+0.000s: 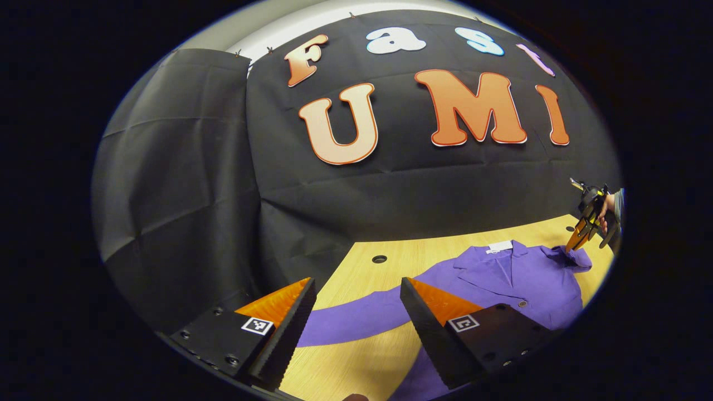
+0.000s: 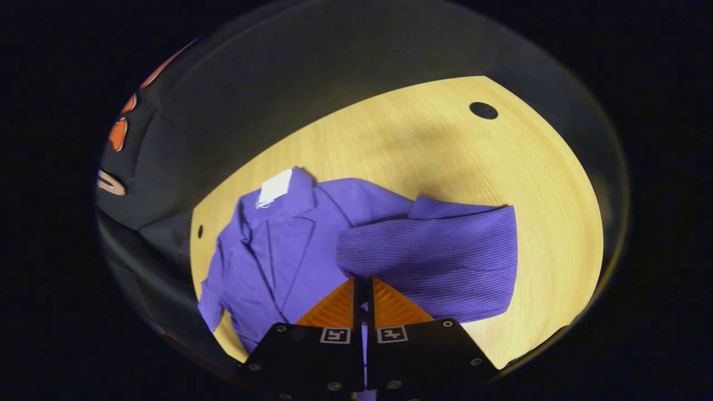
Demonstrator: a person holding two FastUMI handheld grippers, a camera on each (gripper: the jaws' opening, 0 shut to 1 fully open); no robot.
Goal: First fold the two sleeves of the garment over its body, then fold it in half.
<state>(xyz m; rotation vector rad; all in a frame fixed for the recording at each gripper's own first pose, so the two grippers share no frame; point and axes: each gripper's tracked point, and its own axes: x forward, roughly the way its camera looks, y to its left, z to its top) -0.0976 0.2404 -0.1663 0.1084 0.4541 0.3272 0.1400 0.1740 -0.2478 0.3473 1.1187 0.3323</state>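
A purple garment (image 2: 278, 250) lies face up on the light wooden table (image 2: 423, 150), collar toward the black cloth wall, a white tag (image 2: 275, 187) at its neck. In the right gripper view one sleeve (image 2: 440, 256) is lifted and drawn across over the body, its cuff end pinched between the right tongs (image 2: 363, 287), whose two fingers are pressed together on the fabric. In the left gripper view the other sleeve (image 1: 356, 320) stretches out flat along the table, passing between the left tongs (image 1: 356, 295), which are spread wide apart above it and hold nothing. Farther off there, a hand (image 1: 607, 209) holds the other tongs at the garment's far shoulder. A dark round hole (image 1: 379, 259) sits in the table near the wall.
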